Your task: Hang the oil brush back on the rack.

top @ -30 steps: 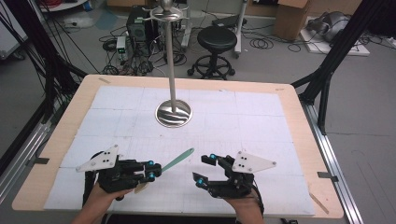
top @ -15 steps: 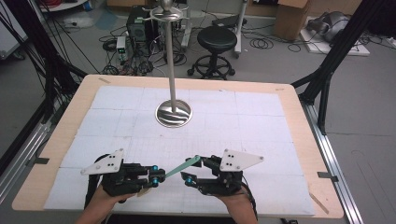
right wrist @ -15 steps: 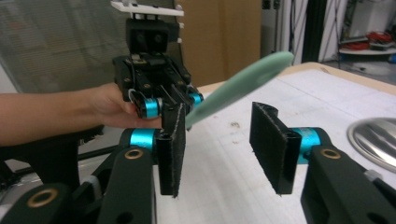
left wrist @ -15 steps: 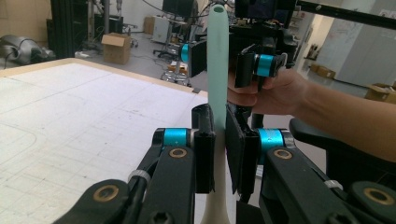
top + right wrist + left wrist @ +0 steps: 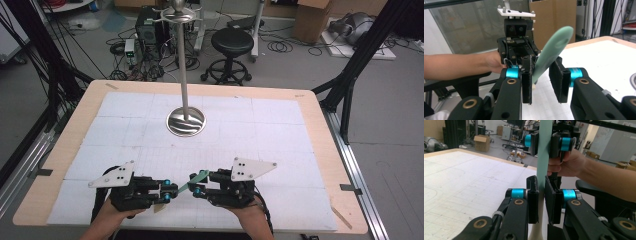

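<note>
Held above the near edge of the white foam-tiled table: a flat mint-green plastic spatula, cream handle clamped in the left gripper. Right gripper just been closing around the blade, pads not yet pressing. Best squared to the blade before clamping.

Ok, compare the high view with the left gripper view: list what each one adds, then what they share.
High view: the tall metal stand with its round base, mid-table. Left gripper view: a close look at the left tongs, pads pressed flat on the green spatula where the blade meets the cream handle. Both: the spatula bridging across to the right tongs, whose jaws have just been closing around its blade.
</note>
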A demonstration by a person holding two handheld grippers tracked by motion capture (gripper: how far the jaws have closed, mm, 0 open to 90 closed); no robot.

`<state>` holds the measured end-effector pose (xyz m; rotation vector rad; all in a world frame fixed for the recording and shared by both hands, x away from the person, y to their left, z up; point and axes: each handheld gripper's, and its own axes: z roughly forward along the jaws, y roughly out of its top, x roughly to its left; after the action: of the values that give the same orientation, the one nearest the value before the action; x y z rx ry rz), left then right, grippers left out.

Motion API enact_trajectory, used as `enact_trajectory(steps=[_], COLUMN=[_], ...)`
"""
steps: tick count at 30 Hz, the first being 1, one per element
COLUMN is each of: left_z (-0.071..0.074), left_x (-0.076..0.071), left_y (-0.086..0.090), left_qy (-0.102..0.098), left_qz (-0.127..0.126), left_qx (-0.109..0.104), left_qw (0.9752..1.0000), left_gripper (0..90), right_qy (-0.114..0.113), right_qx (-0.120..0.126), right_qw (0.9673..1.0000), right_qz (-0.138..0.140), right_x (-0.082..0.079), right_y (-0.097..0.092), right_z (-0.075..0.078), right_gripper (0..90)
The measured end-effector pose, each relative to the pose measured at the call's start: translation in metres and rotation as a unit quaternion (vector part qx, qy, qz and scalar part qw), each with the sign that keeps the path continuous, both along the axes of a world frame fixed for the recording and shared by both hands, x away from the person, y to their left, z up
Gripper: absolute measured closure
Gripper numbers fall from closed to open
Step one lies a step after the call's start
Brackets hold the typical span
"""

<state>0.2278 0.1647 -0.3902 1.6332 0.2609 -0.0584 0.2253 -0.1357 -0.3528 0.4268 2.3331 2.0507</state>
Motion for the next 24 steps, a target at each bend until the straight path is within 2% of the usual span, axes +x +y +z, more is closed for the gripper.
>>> enact_trajectory(steps=[14, 19, 20, 21, 22, 24], left_z=[0.000, 0.000, 0.001, 0.001, 0.001, 0.000], left_x=[-0.001, 0.000, 0.000, 0.000, 0.000, 0.000], left_y=[-0.001, 0.000, 0.000, 0.000, 0.000, 0.000], left_qy=[-0.004, 0.002, 0.007, 0.015, 0.016, 0.015], left_qz=[-0.001, 0.002, 0.008, 0.018, 0.018, 0.018], left_qx=[0.008, 0.006, 0.004, 0.005, 0.008, 0.019], left_qw=[1.0000, 1.0000, 0.9999, 0.9997, 0.9997, 0.9995], left_gripper=[81.1, 79.9, 75.2, 65.4, 60.4, 55.8], right_qy=[0.024, 0.020, 0.018, 0.016, 0.020, 0.020], right_qx=[-0.008, -0.015, -0.016, -0.018, -0.019, -0.020], right_qw=[0.9997, 0.9997, 0.9997, 0.9997, 0.9996, 0.9996], right_qz=[0.001, 0.000, 0.000, -0.003, 0.000, -0.001], right_x=[0.000, -0.001, -0.001, -0.001, -0.001, 0.000], right_y=[0.008, 0.010, 0.010, 0.009, 0.009, 0.008], right_z=[0.007, 0.010, 0.010, 0.011, 0.012, 0.013], right_gripper=[77.2, 77.8, 77.9, 78.0, 78.2, 79.0])
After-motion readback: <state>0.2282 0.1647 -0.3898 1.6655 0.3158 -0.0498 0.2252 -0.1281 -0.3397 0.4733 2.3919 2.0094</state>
